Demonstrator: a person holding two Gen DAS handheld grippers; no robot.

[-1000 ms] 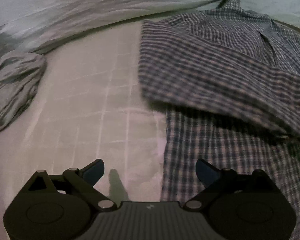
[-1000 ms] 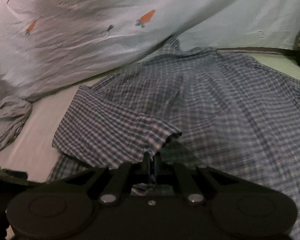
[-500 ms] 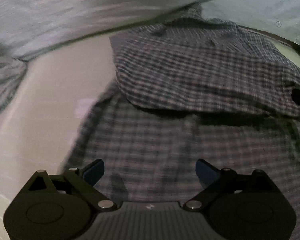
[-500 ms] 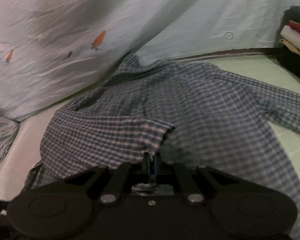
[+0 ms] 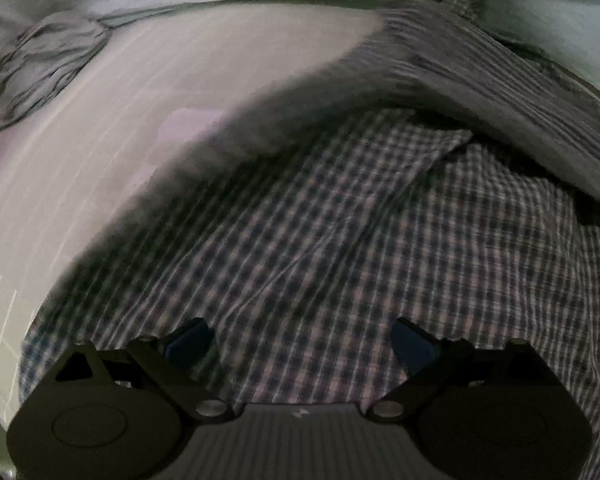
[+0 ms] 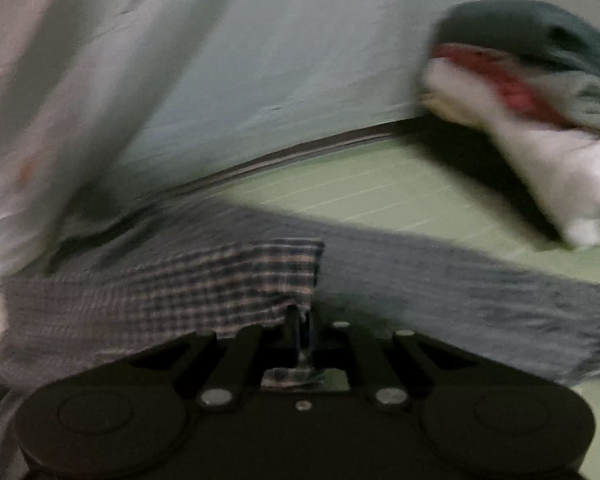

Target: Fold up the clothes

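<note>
We see the bed sheet point(image 5: 148, 128), pale with faint grid lines, under everything. Spread across it lies the checked shirt point(image 5: 340, 240), one sleeve point(image 6: 236, 280) lifted and drawn over the body. A stack of folded clothes point(image 6: 540, 92) sits far right, a crumpled grey garment point(image 5: 44, 60) far left. Our left gripper point(image 5: 302, 344) hovers low over the shirt, jaws wide apart, empty. Our right gripper point(image 6: 300, 320) is clamped on the sleeve's edge.
</note>
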